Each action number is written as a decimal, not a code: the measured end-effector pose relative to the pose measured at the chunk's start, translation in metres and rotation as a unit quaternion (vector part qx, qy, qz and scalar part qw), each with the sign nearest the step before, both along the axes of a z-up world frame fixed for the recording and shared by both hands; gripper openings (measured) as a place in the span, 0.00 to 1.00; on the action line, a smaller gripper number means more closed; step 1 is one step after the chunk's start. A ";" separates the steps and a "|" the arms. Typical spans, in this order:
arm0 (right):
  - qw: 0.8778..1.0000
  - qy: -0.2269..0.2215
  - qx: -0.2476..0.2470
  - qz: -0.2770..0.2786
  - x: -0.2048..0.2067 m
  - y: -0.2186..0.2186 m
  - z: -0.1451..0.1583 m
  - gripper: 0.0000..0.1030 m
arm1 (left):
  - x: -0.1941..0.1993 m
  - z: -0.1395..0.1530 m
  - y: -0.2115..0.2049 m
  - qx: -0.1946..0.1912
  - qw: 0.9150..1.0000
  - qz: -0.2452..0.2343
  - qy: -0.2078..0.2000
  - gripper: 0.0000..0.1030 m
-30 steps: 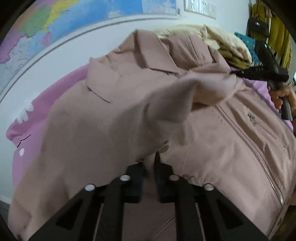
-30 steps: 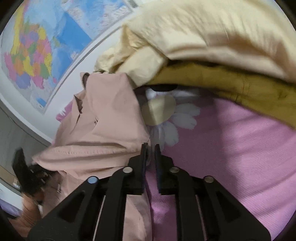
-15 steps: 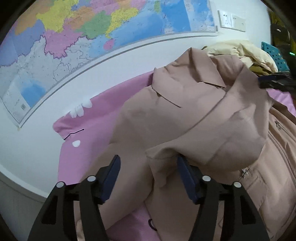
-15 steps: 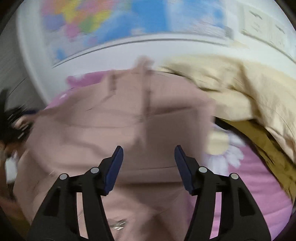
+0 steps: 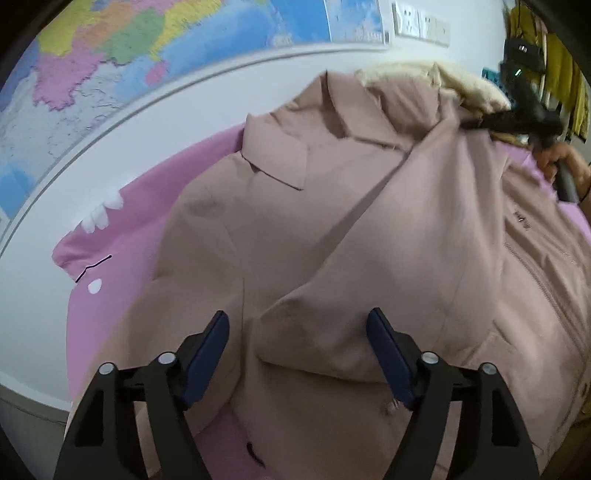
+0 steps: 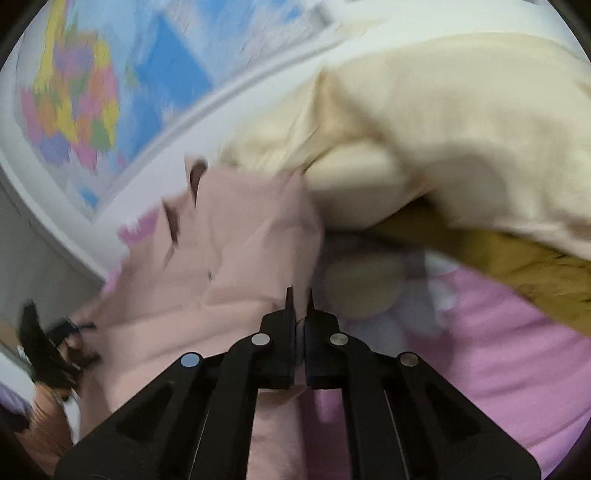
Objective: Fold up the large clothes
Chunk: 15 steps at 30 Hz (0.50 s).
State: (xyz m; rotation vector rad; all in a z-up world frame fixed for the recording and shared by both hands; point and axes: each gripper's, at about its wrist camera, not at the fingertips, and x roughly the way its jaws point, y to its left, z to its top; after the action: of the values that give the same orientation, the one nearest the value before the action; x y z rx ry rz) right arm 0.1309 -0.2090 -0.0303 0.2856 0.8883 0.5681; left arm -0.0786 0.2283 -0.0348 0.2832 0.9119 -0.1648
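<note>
A person's left gripper (image 5: 297, 341) hangs with its blue-padded jaws spread wide over a dusty-pink jacket (image 5: 332, 229); a folded sleeve of the jacket lies between the pads, which do not press on it. The right gripper (image 6: 300, 295) has its jaws pressed together at the jacket's edge, and the blur hides whether any cloth is pinched between the tips. In the left wrist view that same gripper shows at far right, gripped by a hand (image 5: 561, 162), its tips against the jacket's far shoulder.

The jacket lies spread on a pink sheet (image 5: 122, 236) printed with white flowers, collar toward the wall, lapels open, one sleeve folded across the chest. A zip (image 5: 543, 280) runs down its right side. In the right wrist view the jacket (image 6: 229, 251) sits left of the closed jaws, with the sheet (image 6: 480, 350) to the right.

A cream garment (image 6: 443, 122) is heaped over a mustard one (image 6: 535, 273) just beyond the jacket, on the same sheet.

A coloured map (image 5: 129, 48) covers the wall behind; its lettering is too small to read. White wall switches (image 5: 421, 24) sit beside it, and yellow clothes (image 5: 561, 62) hang at far right. No brand or label can be made out on the jacket.
</note>
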 end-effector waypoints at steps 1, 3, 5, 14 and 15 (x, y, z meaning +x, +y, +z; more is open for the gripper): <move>1.000 -0.003 -0.003 -0.015 0.001 -0.006 0.002 0.03 | 0.006 -0.001 -0.002 0.001 1.000 0.000 0.000 0.57; 0.999 0.001 -0.015 -0.033 0.004 -0.010 -0.003 0.03 | 0.018 0.001 -0.003 0.001 1.000 0.011 -0.004 0.44; 0.999 0.018 -0.020 -0.046 0.008 -0.015 -0.013 0.03 | 0.034 0.008 0.001 0.012 0.999 0.048 -0.022 0.43; 0.997 -0.019 -0.051 -0.063 -0.018 -0.020 -0.002 0.22 | 0.043 0.008 0.026 -0.078 0.997 0.026 0.000 0.74; 0.996 -0.037 -0.054 -0.059 -0.026 -0.018 0.006 0.34 | 0.042 0.004 0.023 -0.076 0.997 0.020 0.003 0.74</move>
State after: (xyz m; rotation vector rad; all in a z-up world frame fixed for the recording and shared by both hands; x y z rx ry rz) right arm 0.1051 -0.2272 -0.0239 0.2155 0.8212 0.4170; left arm -0.0366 0.2510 -0.0305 0.1239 0.9046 -0.1969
